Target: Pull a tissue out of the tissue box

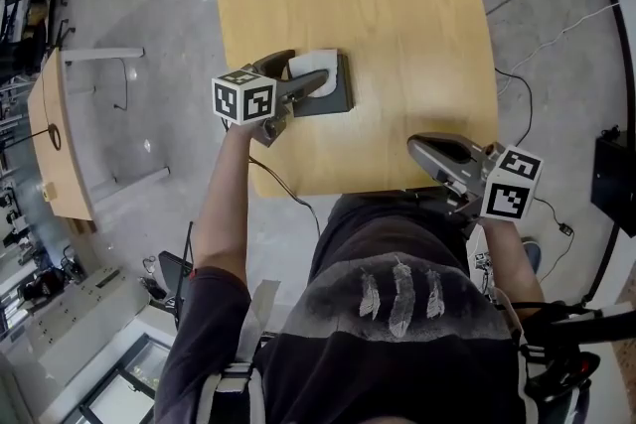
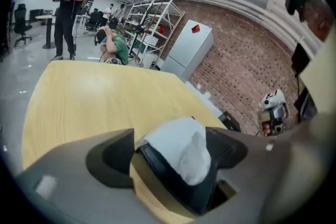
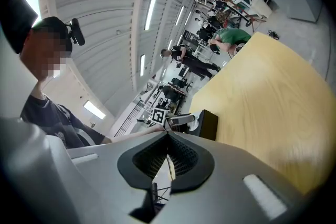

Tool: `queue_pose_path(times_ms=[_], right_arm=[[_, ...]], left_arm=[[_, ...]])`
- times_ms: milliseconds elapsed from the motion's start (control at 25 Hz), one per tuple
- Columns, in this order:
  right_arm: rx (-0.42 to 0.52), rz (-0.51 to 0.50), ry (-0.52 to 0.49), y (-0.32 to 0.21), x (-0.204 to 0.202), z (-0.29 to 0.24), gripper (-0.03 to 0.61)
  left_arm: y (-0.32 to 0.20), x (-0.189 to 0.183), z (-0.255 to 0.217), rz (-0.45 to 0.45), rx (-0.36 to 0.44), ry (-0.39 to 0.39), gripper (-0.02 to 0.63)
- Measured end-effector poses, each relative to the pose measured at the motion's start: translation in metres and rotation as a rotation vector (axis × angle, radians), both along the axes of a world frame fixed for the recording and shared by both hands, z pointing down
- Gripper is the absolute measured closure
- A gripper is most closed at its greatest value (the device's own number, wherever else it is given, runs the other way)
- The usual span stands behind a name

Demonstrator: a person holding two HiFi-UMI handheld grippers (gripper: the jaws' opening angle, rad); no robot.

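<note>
Left gripper view reveals tissue between left tool's spread jaws.

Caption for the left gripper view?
Left hand-held gripper, jaws open, straddles the white tissue rising from a dark tissue box.

Tissue box: dark, low, rectangular, lying flat on the light wooden worktop, left of centre. Tissue: white, crumpled, standing up from the box's top opening, not pulled free.
</note>
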State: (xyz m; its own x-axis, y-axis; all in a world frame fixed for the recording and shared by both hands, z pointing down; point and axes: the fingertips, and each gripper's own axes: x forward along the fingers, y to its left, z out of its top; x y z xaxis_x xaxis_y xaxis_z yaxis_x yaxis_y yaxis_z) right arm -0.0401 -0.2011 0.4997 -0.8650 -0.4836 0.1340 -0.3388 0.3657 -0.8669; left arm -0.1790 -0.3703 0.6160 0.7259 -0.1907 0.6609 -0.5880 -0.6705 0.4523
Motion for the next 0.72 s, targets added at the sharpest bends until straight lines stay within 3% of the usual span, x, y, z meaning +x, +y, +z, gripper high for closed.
queue_pose_path(times_ms=[120,200,360,720], right_arm=[[-0.008,0.0,0.001,0.0,-0.002,0.003,0.581],[-0.01,-0.004,0.003,-0.001,0.002,0.006,0.581],[-0.012,-0.01,0.006,0.001,0.004,0.008,0.581],[0.0,-0.049,0.023,0.007,-0.021,0.001,0.581]], left_arm=[[-0.004,-0.005,0.001,-0.011,-0.035,0.032,0.207],[-0.007,-0.004,0.004,-0.004,-0.04,0.028,0.249],[-0.006,-0.003,0.006,0.026,0.004,-0.017,0.319],[-0.002,-0.016,-0.003,0.051,0.094,-0.045,0.373]])
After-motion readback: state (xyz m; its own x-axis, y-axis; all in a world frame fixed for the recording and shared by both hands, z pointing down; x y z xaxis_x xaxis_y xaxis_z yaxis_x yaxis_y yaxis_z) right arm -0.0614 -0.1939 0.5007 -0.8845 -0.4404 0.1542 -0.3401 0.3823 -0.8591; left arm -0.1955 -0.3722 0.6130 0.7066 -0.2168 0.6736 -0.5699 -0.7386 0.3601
